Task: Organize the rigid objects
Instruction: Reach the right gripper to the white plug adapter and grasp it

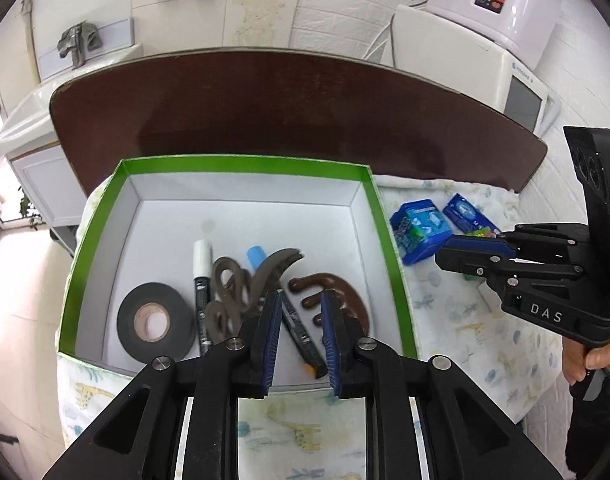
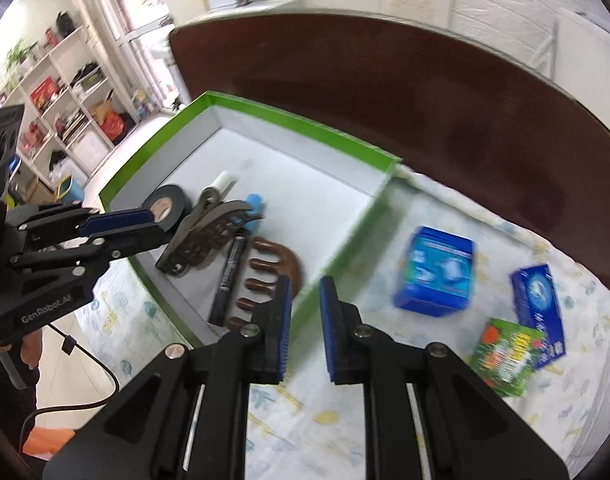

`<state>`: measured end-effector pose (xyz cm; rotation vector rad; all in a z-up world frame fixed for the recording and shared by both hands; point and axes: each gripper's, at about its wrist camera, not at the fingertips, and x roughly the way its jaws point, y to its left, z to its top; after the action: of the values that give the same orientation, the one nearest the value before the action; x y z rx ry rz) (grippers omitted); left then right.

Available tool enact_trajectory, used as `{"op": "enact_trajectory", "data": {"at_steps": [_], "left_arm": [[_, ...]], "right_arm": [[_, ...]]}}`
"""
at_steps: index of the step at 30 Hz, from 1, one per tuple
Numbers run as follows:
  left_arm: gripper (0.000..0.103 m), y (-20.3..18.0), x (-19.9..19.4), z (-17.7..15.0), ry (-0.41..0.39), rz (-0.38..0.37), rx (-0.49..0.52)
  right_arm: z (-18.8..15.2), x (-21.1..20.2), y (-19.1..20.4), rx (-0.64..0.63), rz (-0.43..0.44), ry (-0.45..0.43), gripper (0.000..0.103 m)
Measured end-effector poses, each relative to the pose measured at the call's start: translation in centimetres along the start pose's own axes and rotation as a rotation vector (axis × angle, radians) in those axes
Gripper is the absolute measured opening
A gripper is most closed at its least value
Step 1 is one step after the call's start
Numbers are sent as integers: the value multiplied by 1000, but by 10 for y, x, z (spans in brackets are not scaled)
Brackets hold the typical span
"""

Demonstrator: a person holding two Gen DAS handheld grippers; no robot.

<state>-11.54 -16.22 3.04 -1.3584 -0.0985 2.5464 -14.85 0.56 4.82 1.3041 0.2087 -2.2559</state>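
- Green-rimmed box point(image 1: 95, 236) already holds tape point(image 1: 155, 322), pens point(image 1: 203, 280), clips point(image 1: 245, 288) and a brown comb point(image 1: 337, 292); three small boxes lie on the cloth point(image 2: 345, 420) to its right.
- Step, as judged: fetch the near blue box point(image 2: 435, 272). Approach squarely, span its flat faces, then lift clear of the rim.
- Right gripper point(image 2: 305, 300): partly open, empty, near the box's right wall.
- Left gripper point(image 1: 299, 312): partly open over the box's near edge; it seems to touch nothing, though blur hampers judgement.
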Motion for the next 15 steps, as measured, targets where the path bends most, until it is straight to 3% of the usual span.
{"op": "enact_trajectory", "data": {"at_steps": [3,5,10,15], "left_arm": [[42,-31,-1,7,-15,-35,50],[46,-55,1,10,-23,-67,89],[46,-113,19,10,19,-139,179],[46,-162,54,1,96,-183,245]], "right_arm": [[-10,-21,-32,72,-36,-30,15],[-22,-37,-58,130,-69,-51,15],[-65,-64,-120,293,-132,-63,18],[-115,-68,-160,421,-129,-31,19]]}}
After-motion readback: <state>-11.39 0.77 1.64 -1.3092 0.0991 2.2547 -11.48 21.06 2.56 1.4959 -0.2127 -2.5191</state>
